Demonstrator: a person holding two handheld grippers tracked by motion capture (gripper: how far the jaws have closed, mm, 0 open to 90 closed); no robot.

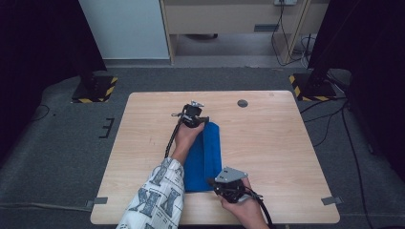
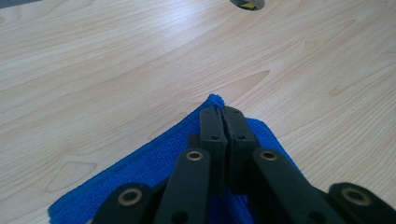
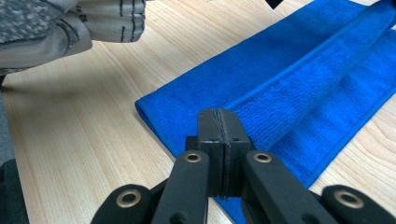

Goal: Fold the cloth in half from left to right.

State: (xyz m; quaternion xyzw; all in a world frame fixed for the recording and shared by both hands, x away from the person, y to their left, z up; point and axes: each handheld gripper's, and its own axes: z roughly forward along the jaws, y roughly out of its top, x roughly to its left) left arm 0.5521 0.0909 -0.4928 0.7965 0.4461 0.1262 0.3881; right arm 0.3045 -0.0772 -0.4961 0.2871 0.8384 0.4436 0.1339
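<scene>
A blue cloth [image 1: 210,148], folded into a long strip, lies on the wooden table [image 1: 267,143] and runs from near to far. My left gripper [image 1: 203,120] is at its far end. In the left gripper view its jaws [image 2: 225,112] are shut together, with the cloth's far corner [image 2: 215,99] poking out just past the tips. My right gripper [image 1: 211,182] is at the cloth's near end. In the right gripper view its jaws [image 3: 218,114] are shut over the near short edge of the cloth [image 3: 289,79], whose folded upper layer runs off to the upper right.
A small round hole [image 1: 242,103] sits in the table beyond the left gripper. The person's patterned sleeve [image 1: 157,195] crosses the near left part of the table. Two black stands with yellow-striped bases [image 1: 93,88] [image 1: 310,86] flank the far corners.
</scene>
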